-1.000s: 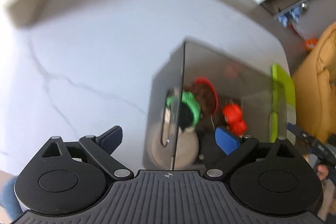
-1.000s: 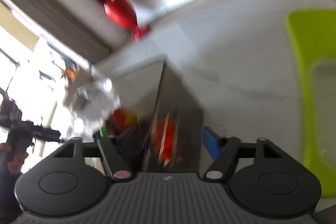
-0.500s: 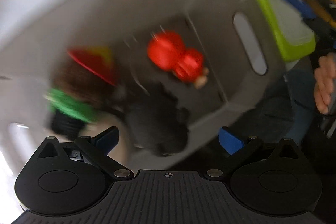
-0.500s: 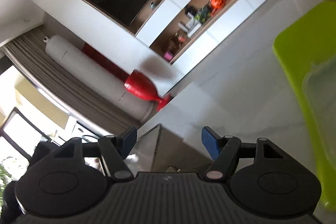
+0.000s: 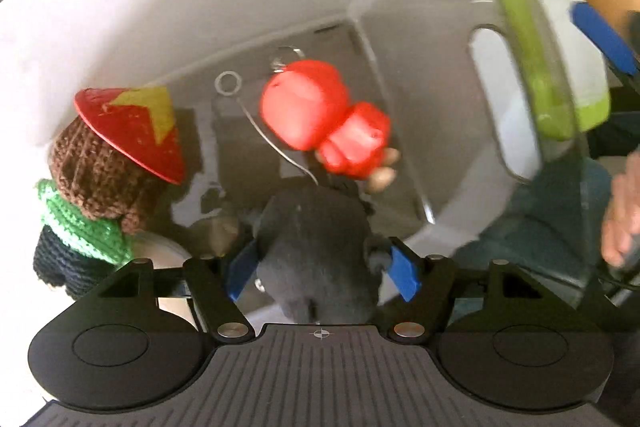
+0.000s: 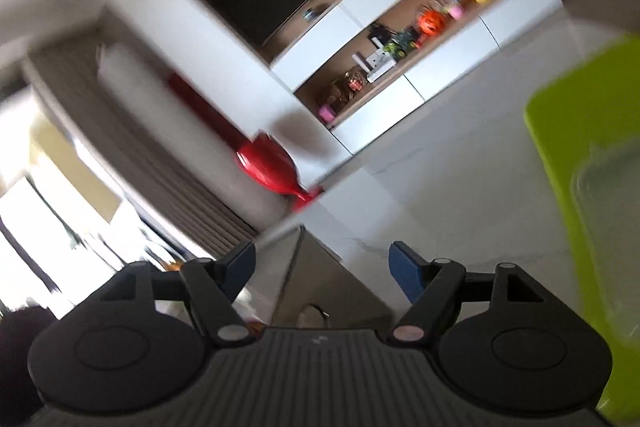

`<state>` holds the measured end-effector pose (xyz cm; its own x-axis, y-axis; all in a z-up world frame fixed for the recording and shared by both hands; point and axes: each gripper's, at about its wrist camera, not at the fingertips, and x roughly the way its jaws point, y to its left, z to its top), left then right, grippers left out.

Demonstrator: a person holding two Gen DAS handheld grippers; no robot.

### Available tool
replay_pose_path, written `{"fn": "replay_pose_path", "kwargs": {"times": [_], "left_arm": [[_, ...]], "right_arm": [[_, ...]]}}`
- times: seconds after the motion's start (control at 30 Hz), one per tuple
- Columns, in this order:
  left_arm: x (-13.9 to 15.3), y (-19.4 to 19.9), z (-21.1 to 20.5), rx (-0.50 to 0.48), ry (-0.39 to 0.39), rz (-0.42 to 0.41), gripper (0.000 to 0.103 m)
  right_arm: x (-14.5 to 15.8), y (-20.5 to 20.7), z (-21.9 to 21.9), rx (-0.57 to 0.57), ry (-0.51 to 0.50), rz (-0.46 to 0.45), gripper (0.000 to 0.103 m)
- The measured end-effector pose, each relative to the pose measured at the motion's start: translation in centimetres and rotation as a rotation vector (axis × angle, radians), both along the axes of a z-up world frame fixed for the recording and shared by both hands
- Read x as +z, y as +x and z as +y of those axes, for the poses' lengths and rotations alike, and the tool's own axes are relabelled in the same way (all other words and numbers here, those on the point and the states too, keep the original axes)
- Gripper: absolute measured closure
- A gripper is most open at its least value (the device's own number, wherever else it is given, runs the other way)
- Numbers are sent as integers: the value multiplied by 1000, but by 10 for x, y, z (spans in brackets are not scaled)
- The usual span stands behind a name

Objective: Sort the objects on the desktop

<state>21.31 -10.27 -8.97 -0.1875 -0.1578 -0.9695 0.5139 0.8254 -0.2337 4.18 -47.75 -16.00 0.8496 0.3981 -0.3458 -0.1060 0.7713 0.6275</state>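
In the left wrist view my left gripper is down inside a clear storage bin, its blue fingers closed against the two sides of a dark grey plush toy. A red boxing-glove keychain lies on the bin floor just beyond it. A crocheted doll with a red star hat stands at the left. My right gripper is open and empty, raised above the bin's corner.
A lime-green lid leans at the bin's right side; it also shows in the right wrist view. The white marble table spreads beyond. A person's hand is at the far right.
My left gripper has dropped from above the table into the bin and closed on the dark plush toy. My right gripper has tilted upward and away from the bin.
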Motion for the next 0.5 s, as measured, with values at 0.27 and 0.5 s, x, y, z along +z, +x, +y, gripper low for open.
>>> {"fn": "replay_pose_path", "kwargs": {"times": [0.27, 0.5], "left_arm": [[4, 4, 6, 50, -6, 41, 20], [2, 8, 21, 57, -26, 64, 15]], "right_arm": [[49, 21, 8, 355, 440, -189, 11], [49, 34, 50, 448, 532, -206, 10]]}}
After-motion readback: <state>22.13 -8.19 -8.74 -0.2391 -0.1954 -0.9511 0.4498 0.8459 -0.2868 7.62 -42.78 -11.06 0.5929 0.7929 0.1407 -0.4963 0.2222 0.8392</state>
